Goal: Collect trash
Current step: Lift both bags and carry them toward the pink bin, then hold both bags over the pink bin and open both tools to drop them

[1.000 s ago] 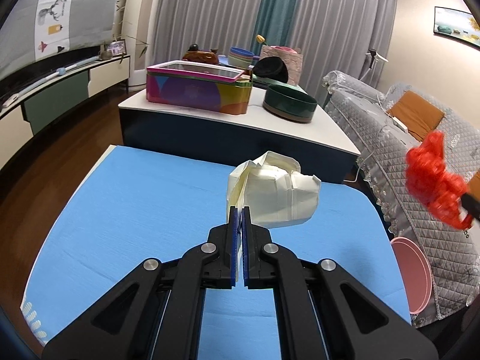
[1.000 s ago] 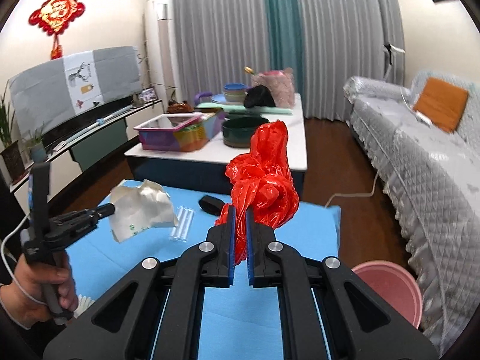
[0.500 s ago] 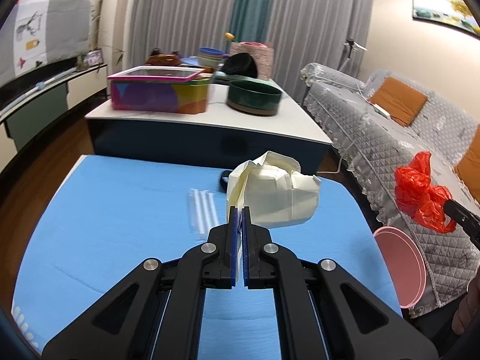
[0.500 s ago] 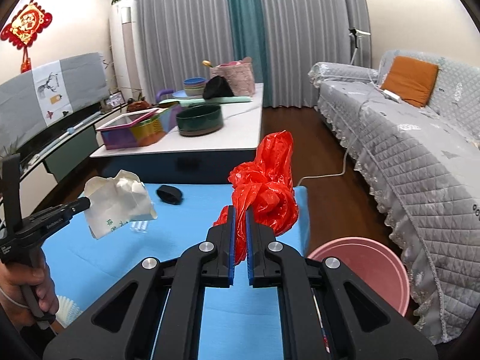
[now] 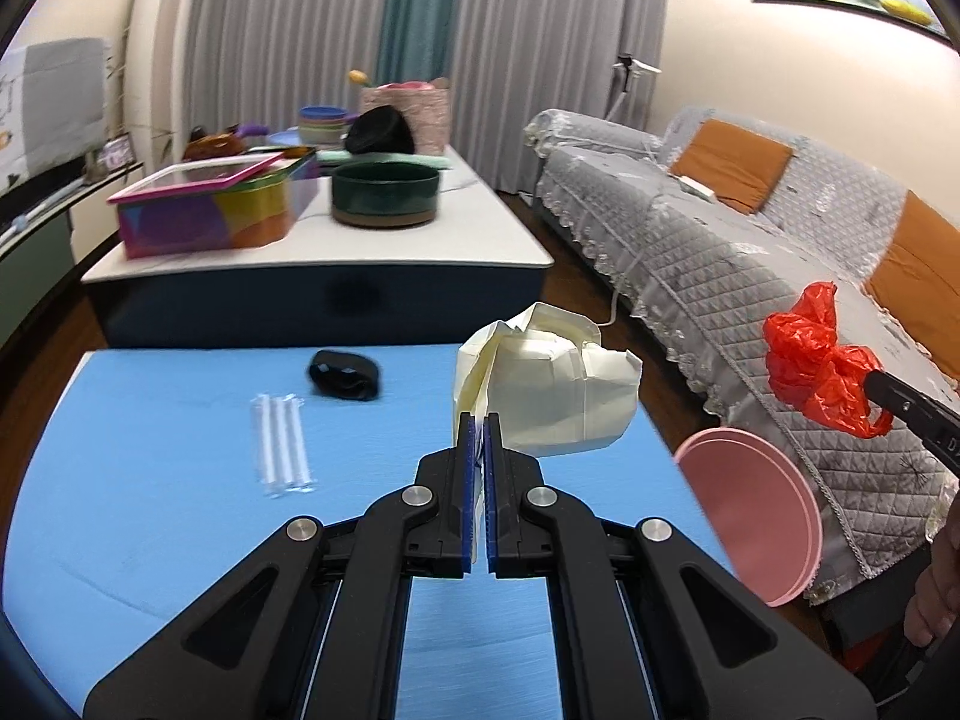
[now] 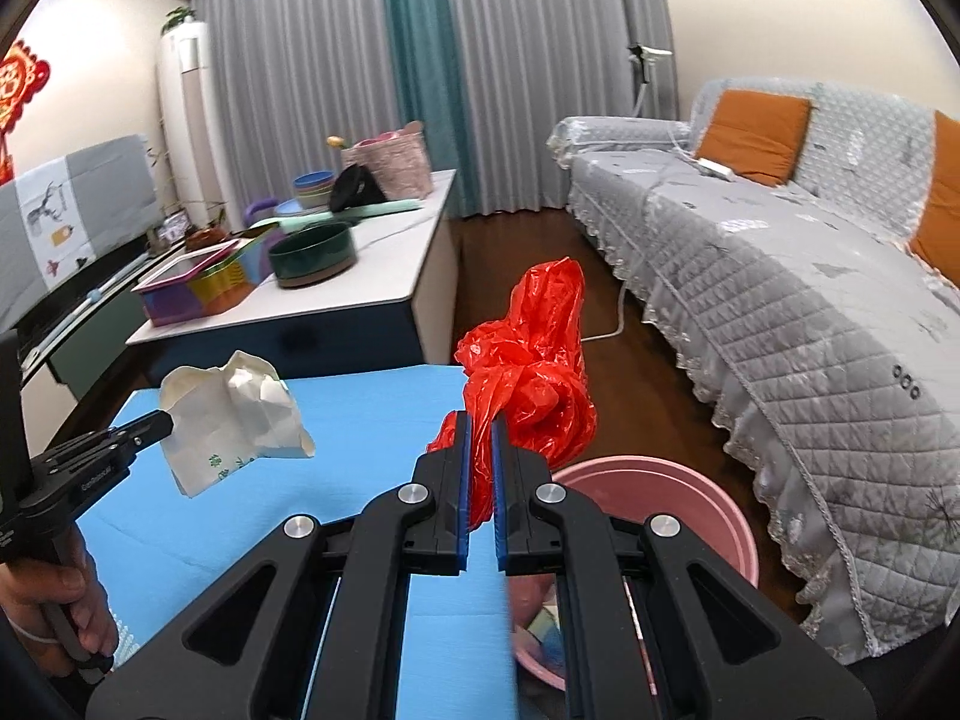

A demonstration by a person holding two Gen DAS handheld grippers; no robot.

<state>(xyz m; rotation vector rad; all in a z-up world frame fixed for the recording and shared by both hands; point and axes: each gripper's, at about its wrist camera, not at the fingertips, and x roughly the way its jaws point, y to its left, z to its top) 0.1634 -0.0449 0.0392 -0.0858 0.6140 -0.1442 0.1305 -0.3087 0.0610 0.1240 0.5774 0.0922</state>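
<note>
Two grippers, both loaded. Far left in the right wrist view: person's left hand (image 6: 57,606) wrapped round the black handle. Left gripper (image 5: 478,420) clamped on crumpled cream paper (image 5: 549,384), held in the air above the blue table (image 5: 150,480); green print on the paper's underside, too small to read. In the left wrist view, left of the paper: clear straw packet (image 5: 282,444) lying flat on the blue top, black object (image 5: 345,373) just beyond it near the far edge, possibly a folded strap or cloth, blurred. Behind the blue table: white-topped coffee table (image 5: 504,240) carrying a multicolour tin (image 5: 204,213), a dark green bowl (image 5: 386,193), stacked bowls and a pink basket further back.

Right of centre: right gripper (image 6: 479,420) pinched shut on a red plastic bag (image 6: 528,372), bag bunched and standing up above the fingertips, hanging past the right edge of the blue table. Pink bin (image 6: 690,516) on the floor directly below and just beyond that gripper, rim touching or nearly touching the table's side; some items inside at the bottom, unclear what. Same bag seen from the left wrist view at the right margin, above the bin, well apart from the paper.

Far right: grey quilted sofa (image 6: 810,312) with orange cushions (image 6: 753,132).
</note>
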